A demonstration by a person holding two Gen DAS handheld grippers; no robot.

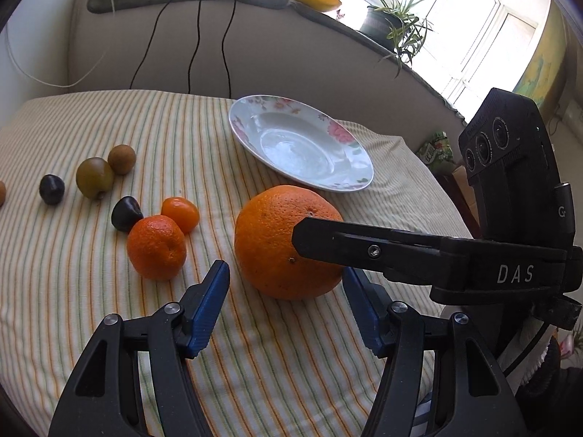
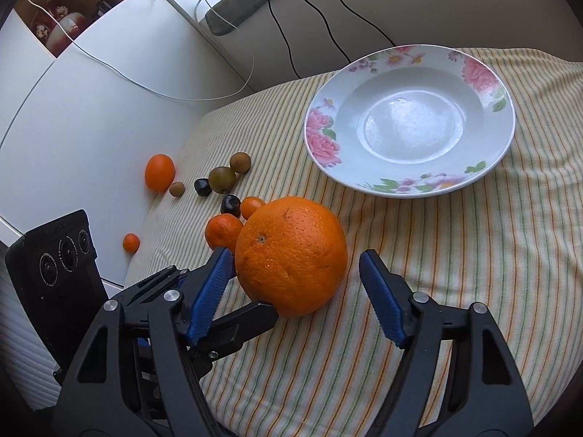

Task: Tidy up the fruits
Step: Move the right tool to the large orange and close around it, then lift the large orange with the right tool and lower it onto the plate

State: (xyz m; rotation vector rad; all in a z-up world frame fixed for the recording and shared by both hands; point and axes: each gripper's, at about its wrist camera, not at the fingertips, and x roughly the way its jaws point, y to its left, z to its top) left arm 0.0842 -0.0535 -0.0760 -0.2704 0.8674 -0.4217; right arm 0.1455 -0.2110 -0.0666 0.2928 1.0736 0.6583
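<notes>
Orange-skinned big orange (image 2: pixel 291 255) on the striped cloth (image 2: pixel 455 255), between the spread jaws of both the left gripper (image 1: pixel 286 304) and right gripper (image 2: pixel 297 291), neither grasping it, flowered plate (image 2: pixel 506 116) far behind.

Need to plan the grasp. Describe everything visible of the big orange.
The big orange is round, with bright, dimpled peel and a small dark stem scar on top. It rests whole on the striped cloth, near the floral plate. The right gripper brackets it, open; the small mandarin sits just behind.
</notes>
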